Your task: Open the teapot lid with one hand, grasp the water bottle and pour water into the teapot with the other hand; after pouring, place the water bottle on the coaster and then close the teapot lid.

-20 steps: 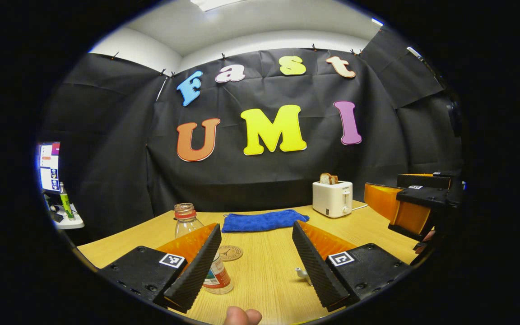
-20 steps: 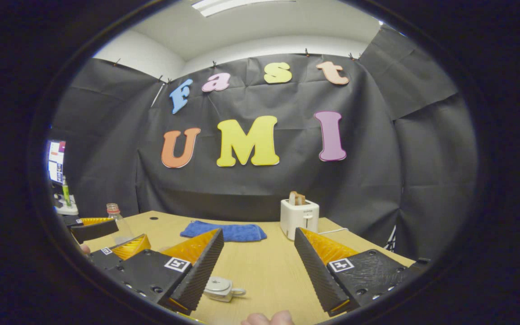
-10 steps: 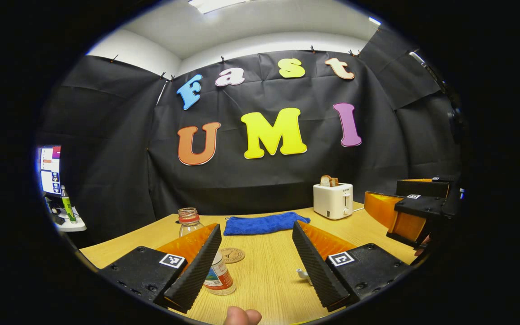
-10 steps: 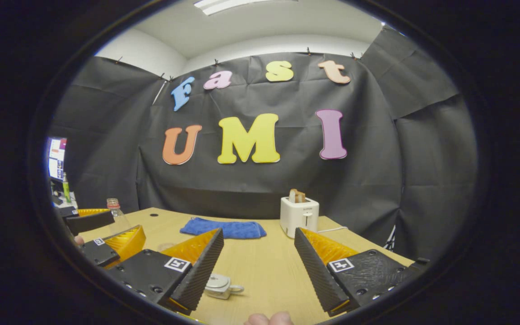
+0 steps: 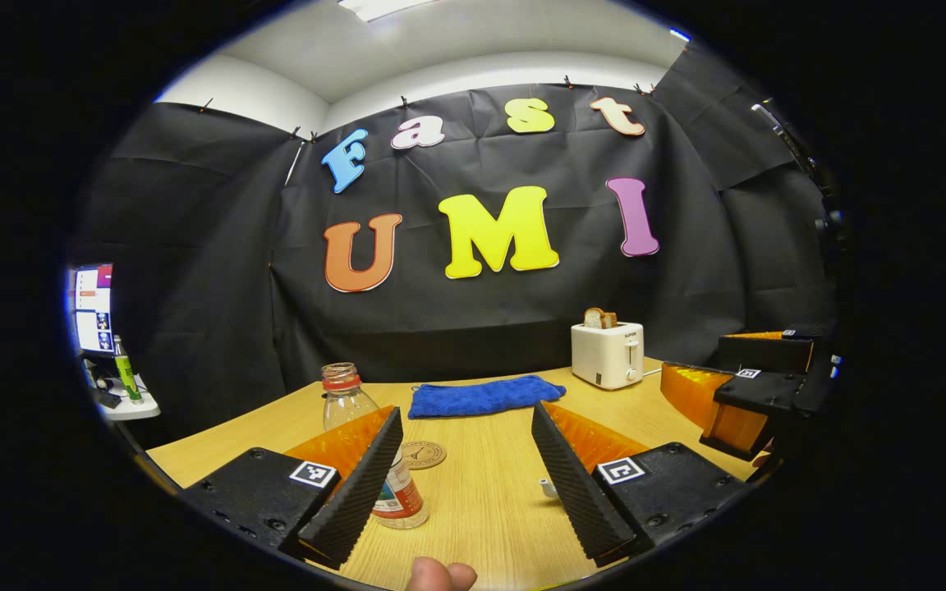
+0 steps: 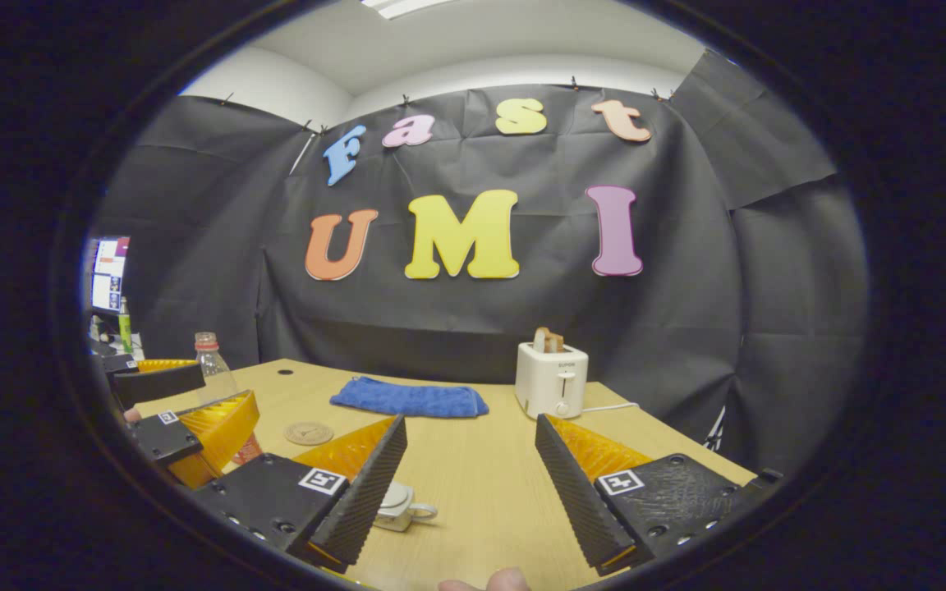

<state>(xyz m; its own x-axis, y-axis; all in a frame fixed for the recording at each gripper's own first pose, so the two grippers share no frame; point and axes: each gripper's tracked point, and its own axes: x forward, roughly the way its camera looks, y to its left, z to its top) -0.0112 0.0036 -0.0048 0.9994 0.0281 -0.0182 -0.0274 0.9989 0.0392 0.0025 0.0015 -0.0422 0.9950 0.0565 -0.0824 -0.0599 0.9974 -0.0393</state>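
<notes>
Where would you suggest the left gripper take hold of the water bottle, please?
Probably the straight body below the shoulder: the water bottle stands upright and uncapped, so a level approach from the front keeps it vertical. The left gripper is open and would need to shift left.

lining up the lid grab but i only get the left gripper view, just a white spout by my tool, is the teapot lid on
Observer: Yes. In the right gripper view the lid sits closed on the teapot.
Operator: which way does it face from there
Observer: Its handle points into the gap between the fingers of the right tool.
Operator: anything in that gap
Observer: Only bare table; the teapot body is half hidden behind that tool's left-hand finger.
</notes>
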